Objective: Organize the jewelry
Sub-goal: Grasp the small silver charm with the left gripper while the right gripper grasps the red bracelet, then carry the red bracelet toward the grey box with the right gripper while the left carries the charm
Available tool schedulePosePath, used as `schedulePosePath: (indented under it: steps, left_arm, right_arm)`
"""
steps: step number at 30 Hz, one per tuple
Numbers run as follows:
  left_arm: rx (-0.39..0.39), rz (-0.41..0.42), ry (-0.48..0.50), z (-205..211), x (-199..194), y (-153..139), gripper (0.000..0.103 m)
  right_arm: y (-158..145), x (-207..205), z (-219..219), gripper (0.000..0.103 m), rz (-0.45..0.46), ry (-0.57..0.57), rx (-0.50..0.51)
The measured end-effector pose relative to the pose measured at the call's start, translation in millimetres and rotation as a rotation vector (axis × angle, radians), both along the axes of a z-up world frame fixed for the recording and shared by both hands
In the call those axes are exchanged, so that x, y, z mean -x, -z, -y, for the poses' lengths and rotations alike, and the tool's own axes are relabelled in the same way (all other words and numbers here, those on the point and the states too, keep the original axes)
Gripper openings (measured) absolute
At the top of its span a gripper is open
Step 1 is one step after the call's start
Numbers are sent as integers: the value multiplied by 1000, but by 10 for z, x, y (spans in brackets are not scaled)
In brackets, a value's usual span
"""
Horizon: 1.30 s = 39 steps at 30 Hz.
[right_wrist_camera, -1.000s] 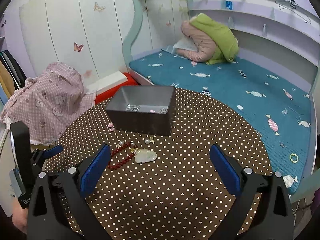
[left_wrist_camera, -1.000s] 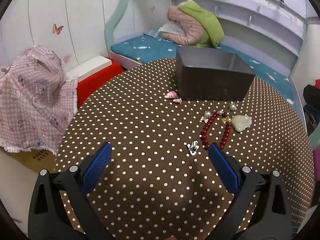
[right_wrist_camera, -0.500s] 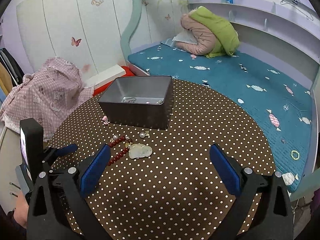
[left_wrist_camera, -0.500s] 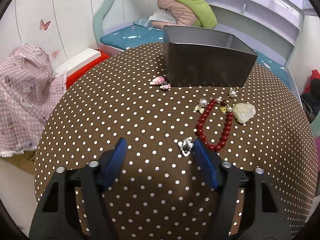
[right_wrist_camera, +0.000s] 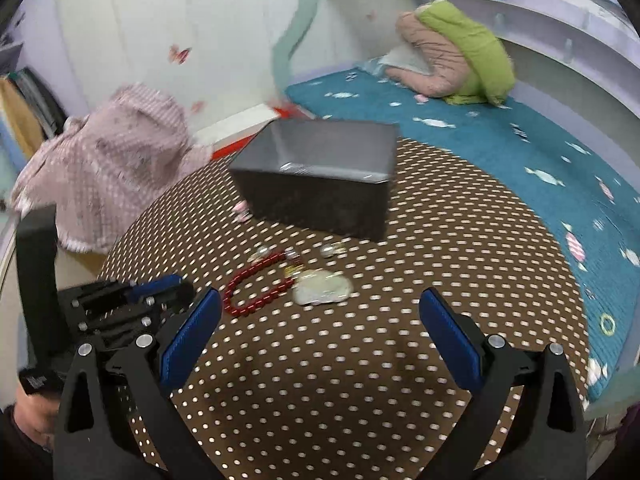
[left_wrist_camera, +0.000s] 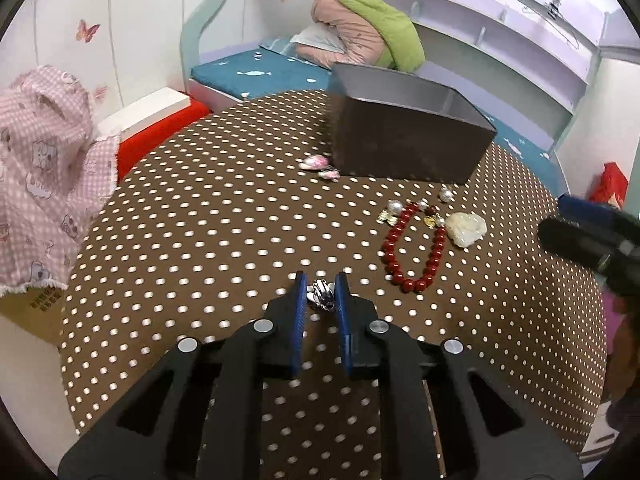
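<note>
Left tongs point(left_wrist_camera: 321, 289) clenched on silver charm point(left_wrist_camera: 322, 295) | right tongs point(right_wrist_camera: 320, 330) released | lift straight, carry to box point(left_wrist_camera: 404, 136), avoid red bracelet point(left_wrist_camera: 414, 250).

No legible text anywhere.

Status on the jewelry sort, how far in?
Early. Done: something shiny already lies in the grey box. In hand: left gripper is shut on the silver charm. Left: red bead bracelet, pale pendant, pearls, pink pieces beside the box. Right gripper is open.
</note>
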<state>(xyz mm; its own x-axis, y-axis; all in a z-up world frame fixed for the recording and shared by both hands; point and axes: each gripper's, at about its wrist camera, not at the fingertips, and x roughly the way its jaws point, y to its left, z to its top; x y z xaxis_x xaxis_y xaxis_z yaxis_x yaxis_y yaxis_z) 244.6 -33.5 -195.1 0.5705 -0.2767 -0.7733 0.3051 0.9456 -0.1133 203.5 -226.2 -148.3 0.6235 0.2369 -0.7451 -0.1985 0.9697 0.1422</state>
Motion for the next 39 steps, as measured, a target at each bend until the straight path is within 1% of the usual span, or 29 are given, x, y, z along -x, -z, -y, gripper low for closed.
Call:
schedulePosePath:
  steps: [2, 4, 5, 6, 7, 8, 10, 12, 13, 14, 15, 16, 17, 18, 21, 23, 27, 31, 36, 39]
  left_arm:
    - [4, 12, -23, -115, 13, -51, 14]
    - [3, 24, -44, -189, 30, -101, 14]
    - [3, 29, -52, -227, 37, -122, 14]
    - [3, 35, -64, -277, 46, -149, 14]
    - [2, 38, -71, -310, 53, -165, 14]
    - [2, 41, -78, -319, 68, -183, 14]
    - [4, 46, -95, -401, 89, -213, 14]
    - [8, 48, -110, -469, 94, -225, 14]
    - [11, 48, -115, -483, 102, -229, 14]
    - [13, 49, -118, -511, 99, -225, 14]
    - [14, 50, -124, -535, 102, -232, 14]
    - [16, 51, -128, -549, 103, -236, 14]
    - [18, 51, -131, -568, 106, -242, 14]
    - [21, 51, -134, -586, 106, -245, 14]
    - [29, 58, -139, -606, 112, -274, 14]
    - [33, 63, -139, -604, 128, -296, 14]
    - [41, 77, -135, -587, 137, -353, 14]
    - [51, 96, -127, -546, 137, -454, 15]
    - [53, 131, -109, -461, 107, -630, 15]
    - [52, 155, -97, -410, 83, -752, 15]
  right_arm:
    - [58, -37, -131, 92, -11, -54, 9]
    - [109, -80, -271, 81, -18, -104, 21]
    - [139, -107, -356, 78, -20, -134, 26]
    - [170, -135, -428, 72, -23, -159, 33]
    - [199, -152, -477, 64, -26, -174, 41]
    - [250, -188, -561, 60, -35, -195, 60]
    - [323, -227, -659, 44, -47, -225, 78]
    - [376, -250, -734, 38, -48, -247, 99]
    - [431, -256, -784, 32, -56, -261, 130]
    - [435, -240, -806, 29, -41, -267, 153]
    - [438, -212, -835, 24, -19, -282, 174]
    - [439, -196, -852, 17, -14, -296, 178]
    - [439, -185, -864, 14, -9, -303, 190]
    - [438, -171, -872, 8, -3, -309, 205]
    - [435, -161, -817, 7, -5, -293, 190]
    - [376, -139, -712, 6, -3, -279, 143]
    - [105, -109, -451, 6, 29, -256, 9]
    - [-128, -135, -298, 6, 63, -254, -70]
    - [-371, -143, -198, 6, 95, -252, -135]
    - [-526, -132, -155, 6, 123, -255, -148]
